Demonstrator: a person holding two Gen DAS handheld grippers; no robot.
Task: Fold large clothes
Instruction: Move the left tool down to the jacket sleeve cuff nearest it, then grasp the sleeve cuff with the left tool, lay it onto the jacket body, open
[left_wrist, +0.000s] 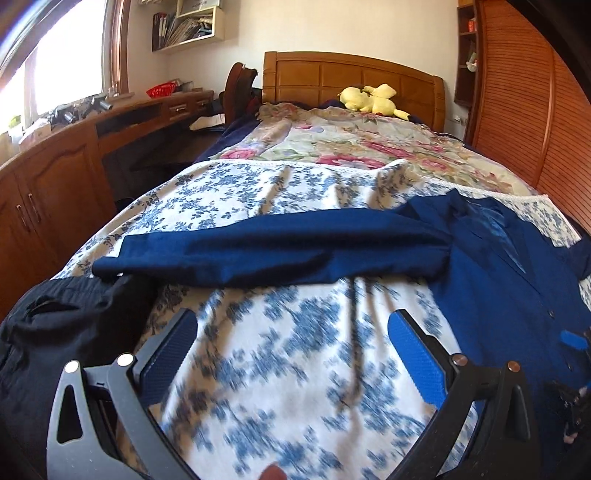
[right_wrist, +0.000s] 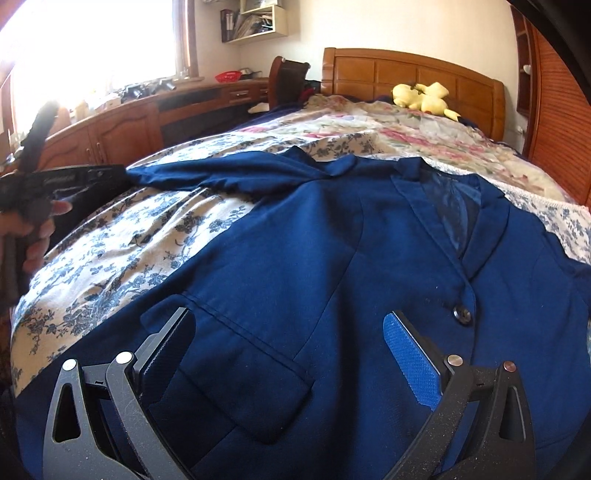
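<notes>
A navy blue blazer (right_wrist: 332, 258) lies face up on the bed, buttoned, with its collar toward the headboard. One sleeve (left_wrist: 277, 251) stretches out sideways to the left across the blue-flowered sheet (left_wrist: 277, 369). My left gripper (left_wrist: 291, 332) is open and empty, hovering over the sheet just short of that sleeve. My right gripper (right_wrist: 291, 332) is open and empty above the blazer's lower front, near a flap pocket (right_wrist: 240, 354) and a dark button (right_wrist: 462, 315). The left gripper and the hand holding it show at the left edge of the right wrist view (right_wrist: 33, 199).
A black garment (left_wrist: 55, 332) lies at the bed's left edge. A floral quilt (left_wrist: 351, 144) and a yellow plush toy (left_wrist: 369, 98) lie near the wooden headboard (left_wrist: 351, 74). A wooden desk and cabinets (left_wrist: 74, 162) run along the left; a slatted wardrobe (left_wrist: 524, 110) stands right.
</notes>
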